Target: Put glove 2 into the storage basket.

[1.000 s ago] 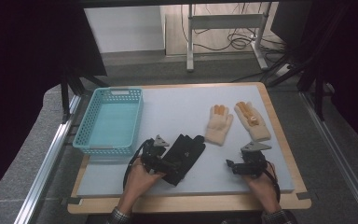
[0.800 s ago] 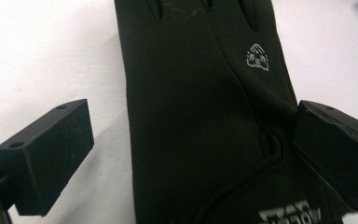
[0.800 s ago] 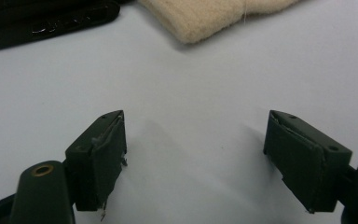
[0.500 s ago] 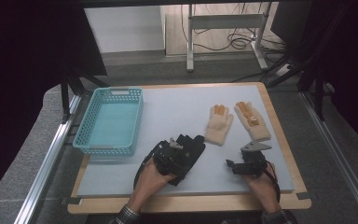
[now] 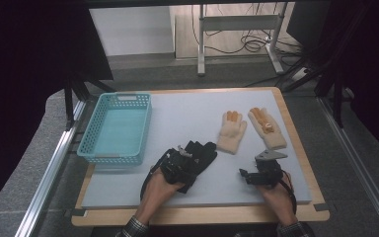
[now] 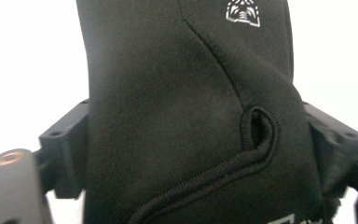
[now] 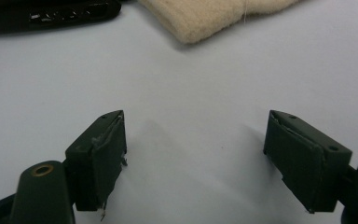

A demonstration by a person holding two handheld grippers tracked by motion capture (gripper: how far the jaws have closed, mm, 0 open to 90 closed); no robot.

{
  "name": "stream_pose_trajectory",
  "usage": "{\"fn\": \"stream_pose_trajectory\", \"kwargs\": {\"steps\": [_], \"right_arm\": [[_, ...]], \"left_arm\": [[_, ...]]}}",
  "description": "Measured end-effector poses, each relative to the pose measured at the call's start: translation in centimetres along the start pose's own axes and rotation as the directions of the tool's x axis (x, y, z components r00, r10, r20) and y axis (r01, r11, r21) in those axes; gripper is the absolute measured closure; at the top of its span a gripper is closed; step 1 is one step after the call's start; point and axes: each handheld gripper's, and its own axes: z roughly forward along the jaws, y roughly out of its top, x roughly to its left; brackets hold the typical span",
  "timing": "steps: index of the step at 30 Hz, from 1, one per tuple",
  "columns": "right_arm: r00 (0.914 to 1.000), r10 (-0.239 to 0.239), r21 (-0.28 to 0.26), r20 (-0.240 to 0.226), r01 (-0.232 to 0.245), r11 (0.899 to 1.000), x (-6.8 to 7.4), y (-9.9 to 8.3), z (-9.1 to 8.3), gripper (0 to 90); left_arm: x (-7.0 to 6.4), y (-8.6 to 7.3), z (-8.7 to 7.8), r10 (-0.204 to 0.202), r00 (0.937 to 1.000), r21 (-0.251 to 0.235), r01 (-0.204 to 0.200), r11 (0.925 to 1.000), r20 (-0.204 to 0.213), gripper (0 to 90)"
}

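L tongs (image 5: 183, 160) spread wide round black glove (image 5: 197, 155), jaws flanking cuff, not yet clamped. R tongs (image 5: 249, 176) wide open, empty, on worktop (image 5: 177, 108); cream glove (image 5: 232, 131) just ahead.

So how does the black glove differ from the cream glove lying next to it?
The black glove is dark and smooth with stitched seams; the cream glove is pale, knitted, with orange fingertips. The black glove lies between the jaws of the left tool, which straddle it; the cream glove lies untouched, apart from the open right tool. Both lie flat on the grey mat, fingers pointing away from the person.
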Motion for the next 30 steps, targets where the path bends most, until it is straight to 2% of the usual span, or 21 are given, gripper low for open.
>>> {"fn": "stream_pose_trajectory", "kwargs": {"steps": [2,4,8,10,17,23,30], "right_arm": [[1.0,0.0,0.0,0.001,0.0,1.0,0.0,0.0,0.0,20.5],[1.0,0.0,0.0,0.001,0.0,1.0,0.0,0.0,0.0,20.5],[1.0,0.0,0.0,0.001,0.0,1.0,0.0,0.0,0.0,20.5],[1.0,0.0,0.0,0.001,0.0,1.0,0.0,0.0,0.0,20.5],[1.0,-0.001,0.0,0.001,0.001,1.0,0.0,0.0,0.0,20.5],[1.0,-0.001,0.0,0.001,0.001,1.0,0.0,0.0,0.0,20.5],[1.0,-0.002,0.001,0.0,0.002,1.0,0.0,0.0,0.0,20.5]], "left_arm": [[0.3,-0.1,-0.4,-0.006,1.0,-0.012,0.006,0.9999,-0.003,27.6],[0.6,-0.2,-0.6,0.005,1.0,-0.016,-0.005,0.9998,-0.003,38.8],[0.8,-0.1,-0.8,0.026,0.9995,-0.015,-0.026,0.9995,-0.02,53.6],[1.0,-0.1,-0.9,0.025,0.9996,-0.02,-0.025,0.9995,-0.015,57.4],[1.7,0.2,-1.8,0.019,0.9997,-0.061,-0.02,0.9979,-0.017,59.5],[2.6,1.3,-3.3,0.012,0.9996,-0.084,-0.014,0.9963,-0.027,59.0],[4.1,2.5,-4.3,-0.011,0.9987,-0.086,0.007,0.9963,-0.05,58.6]]}}
